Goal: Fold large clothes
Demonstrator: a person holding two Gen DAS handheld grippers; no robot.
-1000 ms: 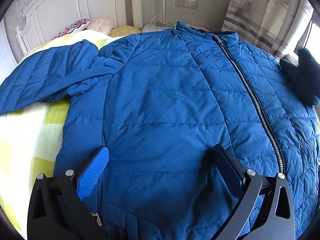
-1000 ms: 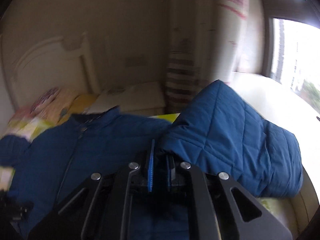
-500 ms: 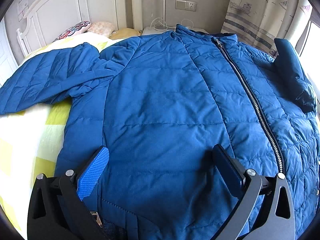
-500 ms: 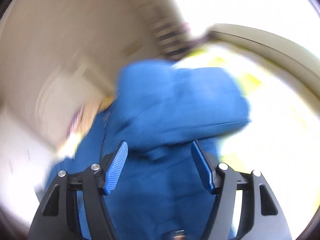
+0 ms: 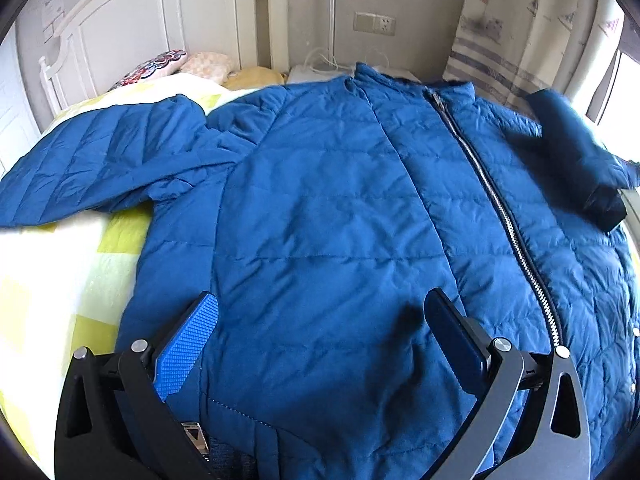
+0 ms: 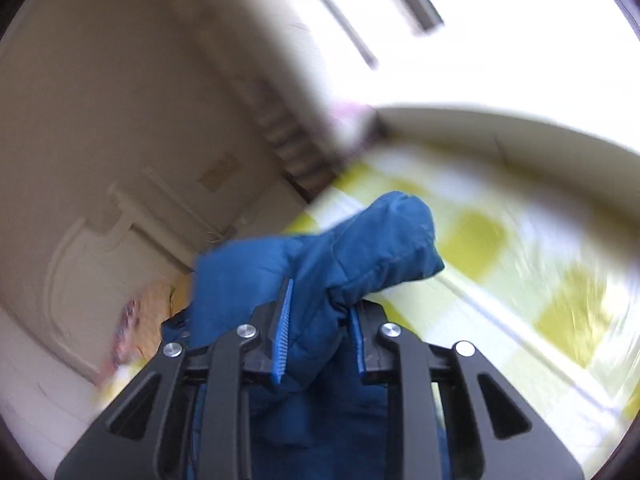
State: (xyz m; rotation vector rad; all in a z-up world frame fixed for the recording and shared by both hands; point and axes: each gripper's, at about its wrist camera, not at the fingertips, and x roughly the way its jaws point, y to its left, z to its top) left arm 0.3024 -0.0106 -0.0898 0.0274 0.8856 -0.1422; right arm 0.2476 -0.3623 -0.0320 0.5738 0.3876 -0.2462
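The blue jacket [image 5: 320,220] lies front-up and zipped on the yellow-checked bed [image 5: 60,272], collar toward twelve o'clock in the left wrist view, and it fills most of that picture just as it did a second ago. What differs is the sleeve [image 5: 576,160] at two o'clock: a second back it was a dark lump at the picture's edge, and now it lies across the jacket's shoulder, cuff pointing toward four o'clock. That looks like the first sleeve fold being brought in; the other sleeve [image 5: 100,168] at ten o'clock is not yet folded and stretches out over the bed.

The left gripper [image 5: 320,344] hovers over the hem at six o'clock, tilted down, its jaws wide apart with nothing held. The right gripper [image 6: 320,324] has rolled, so the room leans in its blurred view, and its jaws are closing on a bunch of the sleeve, pads pressing the padding.
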